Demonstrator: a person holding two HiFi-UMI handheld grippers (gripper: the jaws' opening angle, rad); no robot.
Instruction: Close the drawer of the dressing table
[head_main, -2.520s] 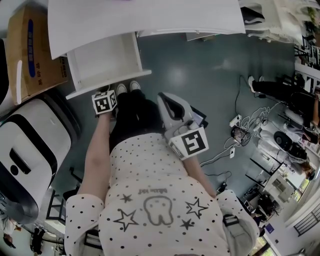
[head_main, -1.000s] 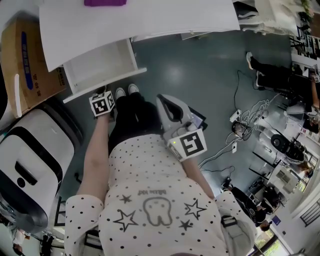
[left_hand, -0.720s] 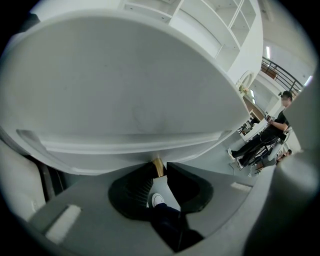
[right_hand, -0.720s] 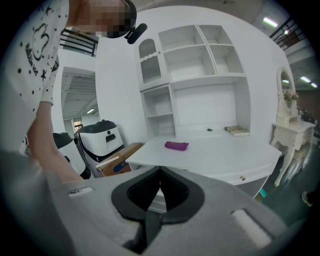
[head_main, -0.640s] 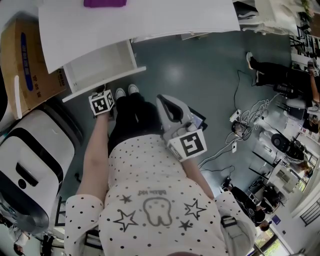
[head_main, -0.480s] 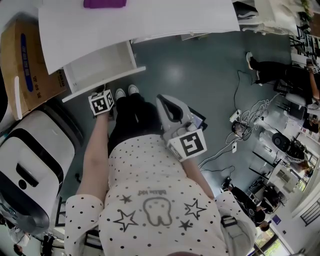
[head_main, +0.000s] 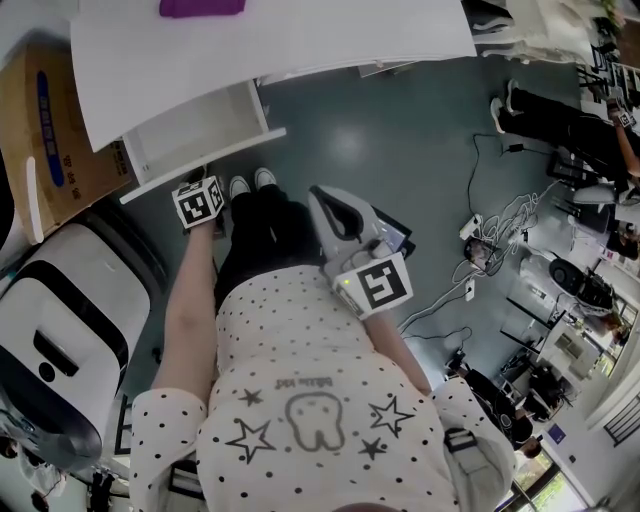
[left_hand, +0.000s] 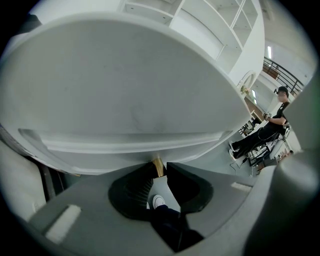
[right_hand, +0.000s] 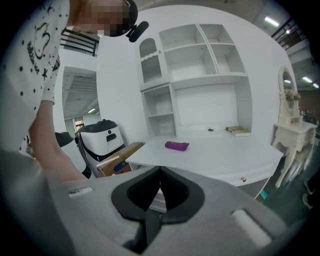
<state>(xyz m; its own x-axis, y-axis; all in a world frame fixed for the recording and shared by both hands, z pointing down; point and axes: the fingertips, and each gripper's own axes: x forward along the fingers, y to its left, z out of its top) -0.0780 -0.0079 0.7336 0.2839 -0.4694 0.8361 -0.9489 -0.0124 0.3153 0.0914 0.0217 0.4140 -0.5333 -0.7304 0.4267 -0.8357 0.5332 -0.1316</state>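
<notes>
floor (head_main: 400, 150): grey-blue | cardboard box (head_main: 60, 130): left | white appliance (head_main: 75, 300): beside box | cables (head_main: 497, 218): right

COUNT | left gripper (left_hand: 160, 172) + right gripper (right_hand: 160, 171) — 2 | marker cubes (head_main: 197, 202) (head_main: 372, 285) 2 | dressing table (head_main: 300, 40) 1 | open drawer (head_main: 195, 135) 1 | drawer knob (left_hand: 157, 166) (right_hand: 243, 179) 2 | purple item (head_main: 200, 7) 1 | cardboard box (head_main: 60, 110) 1 | white shoes (head_main: 239, 186) (head_main: 265, 178) 2 | book (right_hand: 239, 131) 1 | white-and-black machine (head_main: 60, 330) 1 | shelf unit (right_hand: 200, 65) — 1

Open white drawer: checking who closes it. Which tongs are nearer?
Left. The left tongs grip the brass knob on the front of the open white drawer; the right tongs are shut, held back well short of it.
</notes>
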